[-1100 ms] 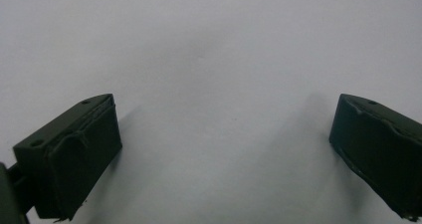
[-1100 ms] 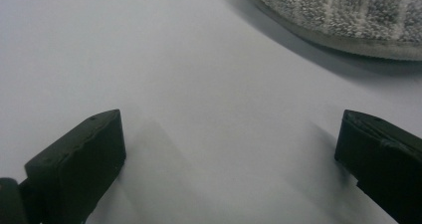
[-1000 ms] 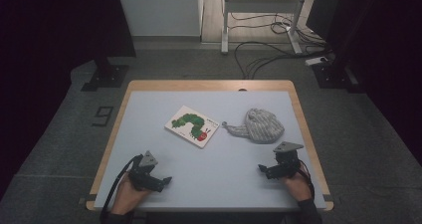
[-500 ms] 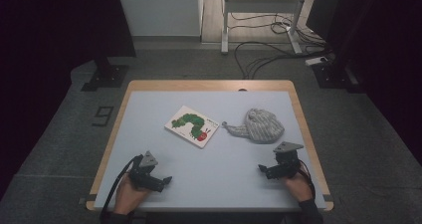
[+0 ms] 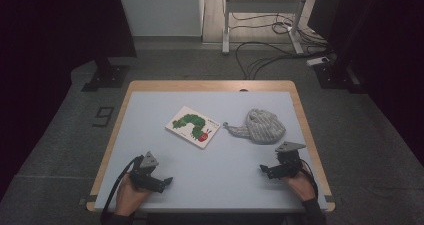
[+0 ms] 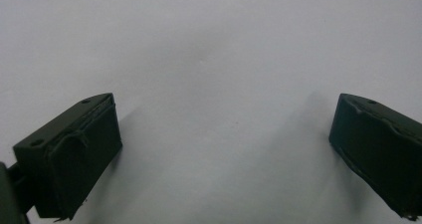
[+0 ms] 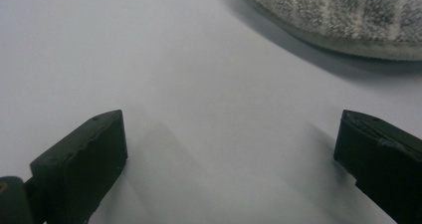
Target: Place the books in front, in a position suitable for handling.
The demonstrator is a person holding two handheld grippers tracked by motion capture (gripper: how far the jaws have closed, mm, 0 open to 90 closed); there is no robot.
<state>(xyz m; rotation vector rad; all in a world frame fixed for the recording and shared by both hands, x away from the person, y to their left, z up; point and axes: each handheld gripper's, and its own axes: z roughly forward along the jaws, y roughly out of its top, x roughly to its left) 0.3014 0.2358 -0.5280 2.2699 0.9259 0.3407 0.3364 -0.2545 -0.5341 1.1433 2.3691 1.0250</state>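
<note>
We held the left hand-held gripper (image 5: 161,181) low over the near left part of the table (image 5: 150,115), its jaws spread wide apart with nothing between them; in the left gripper view they framed only bare pale surface, each casting a soft shadow on it. Our left hand (image 5: 131,195) wrapped the body of that tool from behind, a black cable looping off its outer side toward the table's near edge. The right hand-held gripper (image 5: 267,170) sat at the near right, likewise with its jaws standing well apart and empty, pointing inward toward the middle of the table, while our right hand (image 5: 300,185) gripped it from the near side. Each tool carried a grey three-cornered plate on top. Nearest to the right one lay a grey striped cloth (image 5: 260,126), bunched into a rounded heap with a thin tail trailing out to its left; it rested just beyond that tool, apart from the jaws, and in the right gripper view its fuzzy ribbed edge (image 7: 343,10) filled the upper right corner above the open jaws. Farther to the left, near the table's middle, lay a flat picture book (image 5: 193,126) with a green caterpillar on its white cover, turned at a slant, close to the cloth's tail but not touching it, and well apart from both tools.
</note>
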